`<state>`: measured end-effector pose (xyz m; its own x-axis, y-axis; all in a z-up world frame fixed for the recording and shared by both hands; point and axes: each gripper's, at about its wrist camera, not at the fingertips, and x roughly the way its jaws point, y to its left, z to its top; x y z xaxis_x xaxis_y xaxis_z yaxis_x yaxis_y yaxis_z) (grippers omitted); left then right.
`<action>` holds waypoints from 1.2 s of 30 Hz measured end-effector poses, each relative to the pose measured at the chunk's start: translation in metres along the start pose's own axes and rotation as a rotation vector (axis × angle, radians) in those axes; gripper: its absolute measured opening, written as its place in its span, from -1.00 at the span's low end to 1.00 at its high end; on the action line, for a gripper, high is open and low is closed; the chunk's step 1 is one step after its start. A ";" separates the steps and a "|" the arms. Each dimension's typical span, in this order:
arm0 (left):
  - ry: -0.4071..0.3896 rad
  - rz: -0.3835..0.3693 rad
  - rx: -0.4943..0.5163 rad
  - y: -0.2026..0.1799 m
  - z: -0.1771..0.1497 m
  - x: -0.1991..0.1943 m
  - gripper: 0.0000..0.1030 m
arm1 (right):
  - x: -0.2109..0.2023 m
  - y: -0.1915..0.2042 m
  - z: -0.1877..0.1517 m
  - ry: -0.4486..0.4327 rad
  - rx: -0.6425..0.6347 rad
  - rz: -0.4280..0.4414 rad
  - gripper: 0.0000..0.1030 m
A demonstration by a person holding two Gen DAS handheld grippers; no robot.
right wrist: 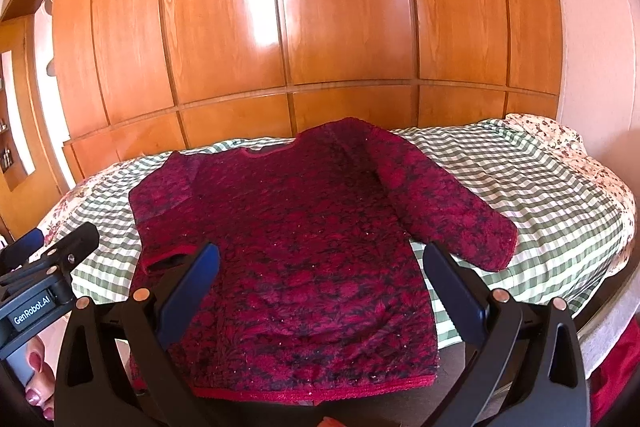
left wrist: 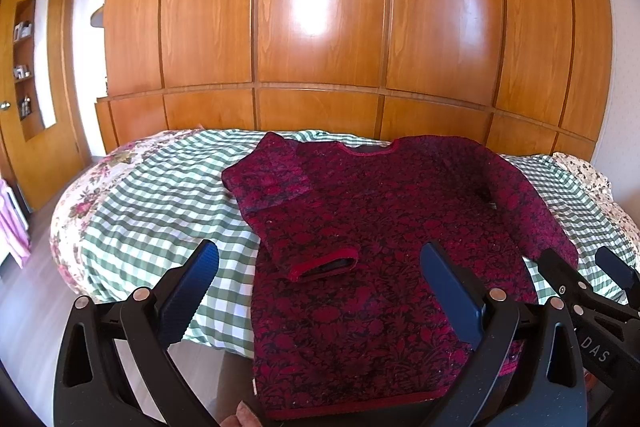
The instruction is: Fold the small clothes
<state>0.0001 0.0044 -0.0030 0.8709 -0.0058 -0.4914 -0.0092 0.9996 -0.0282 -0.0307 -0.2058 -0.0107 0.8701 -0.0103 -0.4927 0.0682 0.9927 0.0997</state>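
Red floral sweater (left wrist: 360,247) laid flat, front up, on bed w/ green check sheet (left wrist: 160,195). Left sleeve (left wrist: 280,211) already folded across chest; right sleeve (right wrist: 444,195) out to side. Both hand-held grippers, left (left wrist: 320,291) and right (right wrist: 320,291), wide apart, empty, above hem. Knit likely soft, thick, non-slip; pinch right cuff (right wrist: 500,247) next.
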 end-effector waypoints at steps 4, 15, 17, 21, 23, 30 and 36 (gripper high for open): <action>0.001 0.001 0.000 0.000 -0.001 0.000 0.94 | 0.000 0.001 0.000 -0.005 -0.004 0.002 0.97; 0.007 0.001 -0.002 0.001 -0.002 0.000 0.94 | 0.001 0.001 0.000 0.007 0.000 0.004 0.97; 0.011 0.001 -0.004 0.002 -0.003 0.000 0.94 | 0.001 0.001 0.000 0.007 0.001 0.006 0.97; 0.017 0.001 -0.007 0.001 -0.002 0.001 0.94 | 0.003 0.000 0.000 0.013 0.005 0.007 0.97; 0.019 0.001 -0.008 0.001 -0.001 0.002 0.94 | 0.004 0.000 -0.001 0.017 0.007 0.005 0.97; 0.021 0.000 -0.008 0.001 -0.001 0.002 0.94 | 0.004 0.000 -0.001 0.021 0.006 0.009 0.97; 0.031 -0.002 -0.009 0.000 -0.001 0.004 0.94 | 0.005 0.000 -0.002 0.026 0.007 0.011 0.97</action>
<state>0.0035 0.0040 -0.0057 0.8551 -0.0088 -0.5184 -0.0119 0.9993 -0.0366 -0.0269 -0.2058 -0.0147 0.8578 0.0035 -0.5139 0.0624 0.9919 0.1110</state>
